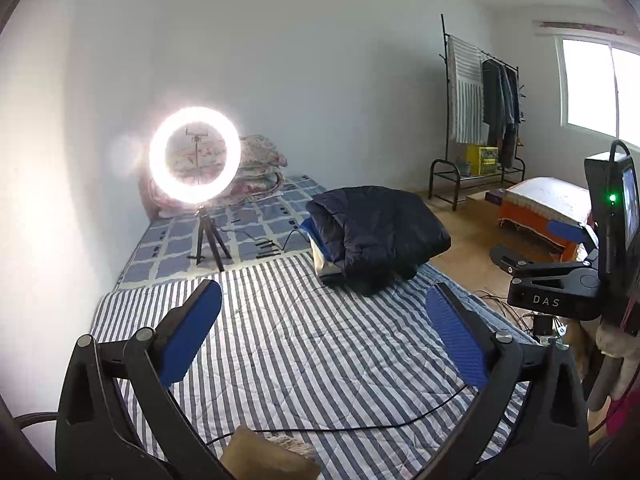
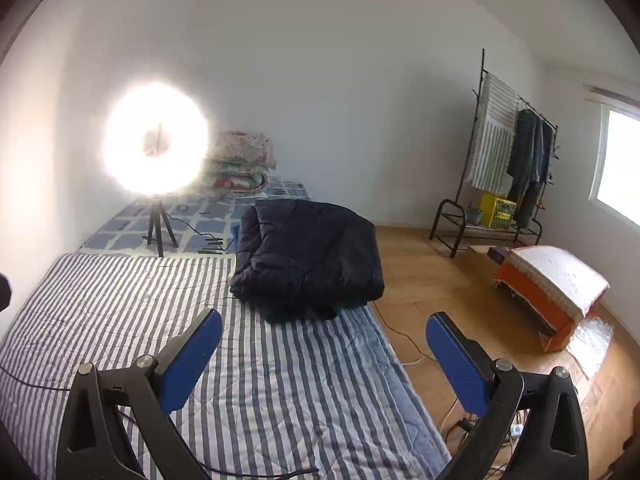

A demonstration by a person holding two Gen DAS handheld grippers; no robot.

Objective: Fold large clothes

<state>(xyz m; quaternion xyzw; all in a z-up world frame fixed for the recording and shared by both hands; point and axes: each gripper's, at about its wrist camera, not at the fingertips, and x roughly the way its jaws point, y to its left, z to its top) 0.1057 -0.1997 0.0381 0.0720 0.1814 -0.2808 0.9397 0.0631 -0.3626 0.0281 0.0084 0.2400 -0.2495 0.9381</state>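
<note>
jacket (image 2: 308, 260): dark navy | quilt (image 2: 280, 380): blue-white stripes | tongs pads (image 2: 188, 364): blue | crate (image 2: 496, 210): yellow

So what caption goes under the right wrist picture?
Open right hand-held gripper over striped bedding, facing a folded dark puffer jacket.

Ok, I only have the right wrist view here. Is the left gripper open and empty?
Observer: Yes. The left gripper is wide open above the striped quilt, with nothing between its pads.
Operator: Is there anything under the dark jacket?
Observer: In the left wrist view the dark jacket tops a stack. A blue garment and a pale one show beneath its left edge.
Operator: Is there anything at the near end of the quilt?
Observer: A tan object lies there, at the bottom of the left view. I cannot tell what it is.
</note>
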